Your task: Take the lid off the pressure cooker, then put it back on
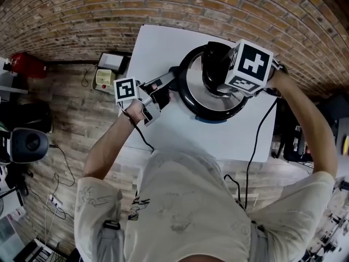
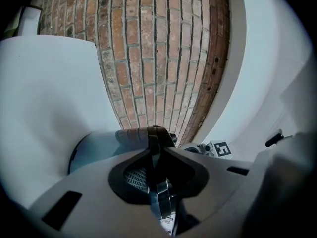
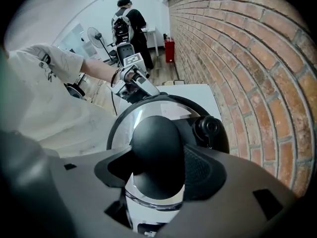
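My left gripper (image 2: 157, 155) pinches the cooker handle (image 1: 170, 78) nearly shut and my right gripper (image 3: 157, 165) clasps the lid knob (image 3: 154, 150) (jaws mid-wide), so I should brace the pot and twist level.

A white table (image 1: 155, 51) stands beside a brick wall (image 1: 82, 15), red canister (image 1: 26, 65) nearby.

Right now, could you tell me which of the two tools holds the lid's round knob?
The right tool, pointing down over the lid, its jaws closed on the black knob. The left tool instead clamps the long side handle.
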The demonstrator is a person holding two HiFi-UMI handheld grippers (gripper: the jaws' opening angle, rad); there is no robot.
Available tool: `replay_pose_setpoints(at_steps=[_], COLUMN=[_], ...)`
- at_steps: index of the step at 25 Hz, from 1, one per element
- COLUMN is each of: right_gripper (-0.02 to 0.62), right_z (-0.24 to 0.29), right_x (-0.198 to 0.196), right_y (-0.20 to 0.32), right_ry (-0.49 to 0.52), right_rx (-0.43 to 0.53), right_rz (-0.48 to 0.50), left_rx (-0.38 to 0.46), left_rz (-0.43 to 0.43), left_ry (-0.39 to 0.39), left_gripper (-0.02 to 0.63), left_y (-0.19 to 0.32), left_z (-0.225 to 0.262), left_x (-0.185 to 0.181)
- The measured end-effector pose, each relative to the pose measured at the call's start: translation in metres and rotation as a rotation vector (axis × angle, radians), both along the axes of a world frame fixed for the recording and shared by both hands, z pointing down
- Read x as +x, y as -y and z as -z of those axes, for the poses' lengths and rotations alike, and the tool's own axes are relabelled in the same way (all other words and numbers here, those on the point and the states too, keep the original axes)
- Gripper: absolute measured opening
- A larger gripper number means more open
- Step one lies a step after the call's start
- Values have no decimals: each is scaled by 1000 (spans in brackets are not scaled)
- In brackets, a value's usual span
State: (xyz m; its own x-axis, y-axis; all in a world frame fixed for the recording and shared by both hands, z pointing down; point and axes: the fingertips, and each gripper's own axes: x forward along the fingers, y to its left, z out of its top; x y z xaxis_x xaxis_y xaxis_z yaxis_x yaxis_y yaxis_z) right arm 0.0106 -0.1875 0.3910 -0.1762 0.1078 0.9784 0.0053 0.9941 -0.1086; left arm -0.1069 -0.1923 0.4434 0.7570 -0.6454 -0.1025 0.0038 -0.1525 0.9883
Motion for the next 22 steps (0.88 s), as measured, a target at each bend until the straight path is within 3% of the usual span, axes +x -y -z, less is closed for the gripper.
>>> replay_pose_setpoints(at_steps=[6,15,22], right_gripper=[296,298,302], right_z=[0,1,1], right_x=[2,1,5], right_y=[-1,1,-7], right_ry=[-8,11,5], right_rx=[20,21,24], right_rz=[-112,-287,-301], left_rx=[-18,-41,-61], left_rz=[35,111,185], left_ry=[-43,-36,-30], left_gripper=[72,67,64], left_y=[3,2,-19], left_z=[-1,-1,1], left_x=[0,-2,2])
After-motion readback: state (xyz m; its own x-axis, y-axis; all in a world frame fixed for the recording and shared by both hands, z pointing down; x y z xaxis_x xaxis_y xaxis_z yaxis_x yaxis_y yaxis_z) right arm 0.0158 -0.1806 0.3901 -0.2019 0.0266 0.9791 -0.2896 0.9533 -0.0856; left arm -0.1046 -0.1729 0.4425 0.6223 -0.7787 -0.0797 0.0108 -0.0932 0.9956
